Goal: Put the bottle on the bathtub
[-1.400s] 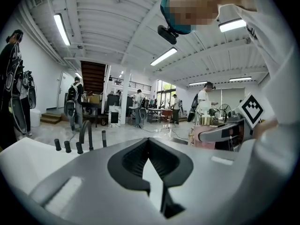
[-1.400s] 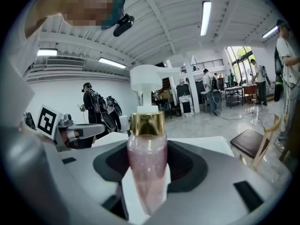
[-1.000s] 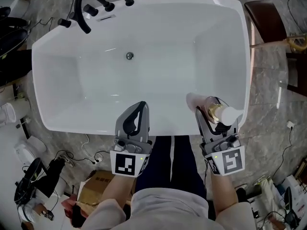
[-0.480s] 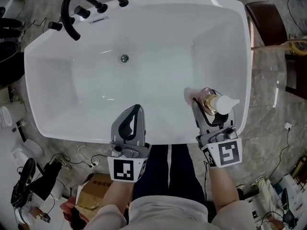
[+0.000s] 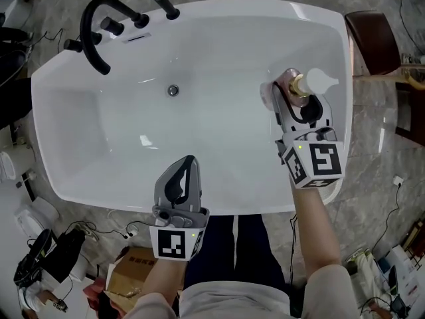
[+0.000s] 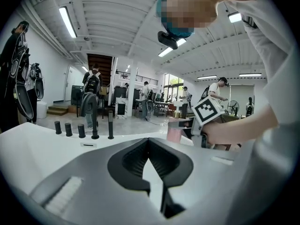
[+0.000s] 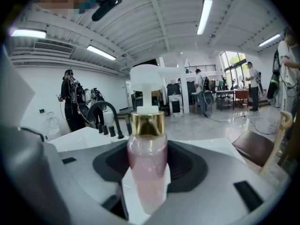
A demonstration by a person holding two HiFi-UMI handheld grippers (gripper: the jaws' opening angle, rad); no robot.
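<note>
Gripper number one, my right, is clamped on the bottle: both jaws press on its clear, pink-filled body, and it stands upright between them, gold collar and white pump head on top. From the head view the bottle sits over the right part of the bathtub, just inside the right-hand rim, above the sloping inner wall and not resting on the rim.

My left gripper hovers over the near side of the tub with its jaws together and nothing between them.

The tub is white and glossy, with a round drain near its middle and a black arched faucet with black handles at the far left corner.

Around it the floor is grey stone with pale veins. A dark brown seat stands just beyond the right rim, a cardboard box lies near my legs, and cables trail at the lower left.

Both gripper views show a big hall with a white ribbed ceiling, strip lights and several people standing about.
</note>
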